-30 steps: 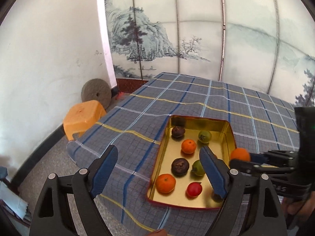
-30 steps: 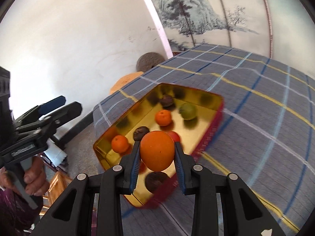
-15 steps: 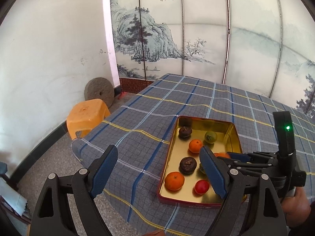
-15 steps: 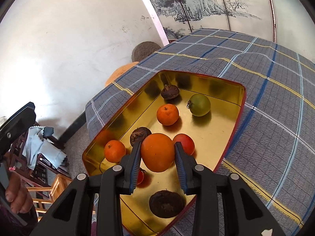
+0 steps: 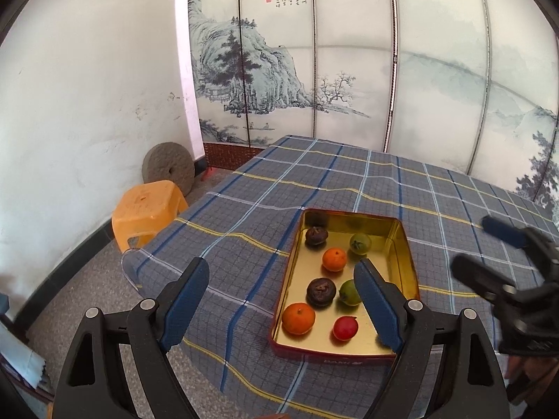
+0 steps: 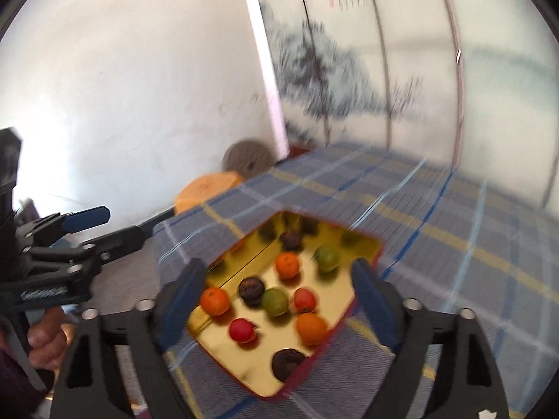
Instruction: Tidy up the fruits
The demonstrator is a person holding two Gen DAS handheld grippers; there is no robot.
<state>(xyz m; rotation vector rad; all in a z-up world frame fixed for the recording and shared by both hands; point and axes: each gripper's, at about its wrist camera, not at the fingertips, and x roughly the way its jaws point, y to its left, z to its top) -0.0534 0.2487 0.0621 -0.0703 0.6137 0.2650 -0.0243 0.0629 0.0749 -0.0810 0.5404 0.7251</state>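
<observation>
A gold tin tray [image 5: 314, 344] with a red rim lies on the plaid table, holding several fruits: oranges, green, red and dark ones. My left gripper [image 5: 283, 302] hovers open and empty before the tray's near left corner. My right gripper [image 6: 277, 300] is above the tray [image 6: 244, 363], its jaws opening with nothing between the pads. The orange [image 6: 312, 328] it carried lies in the tray near the right rim. In the left wrist view the right gripper [image 5: 489, 255] shows blurred, right of the tray. The left gripper [image 6: 101, 227] appears at the left of the right wrist view.
The plaid tablecloth [image 5: 349, 188] ends at a near edge just before the tray. An orange plastic stool [image 5: 148, 209] and a round millstone [image 5: 167, 171] stand on the floor to the left. A painted screen [image 5: 314, 70] stands behind the table. A hand [image 6: 45, 335] holds the left gripper.
My right gripper went from shut on the orange to open. The orange dropped into the tray, and the gripper rose and pulled back. The left gripper hardly moved.
</observation>
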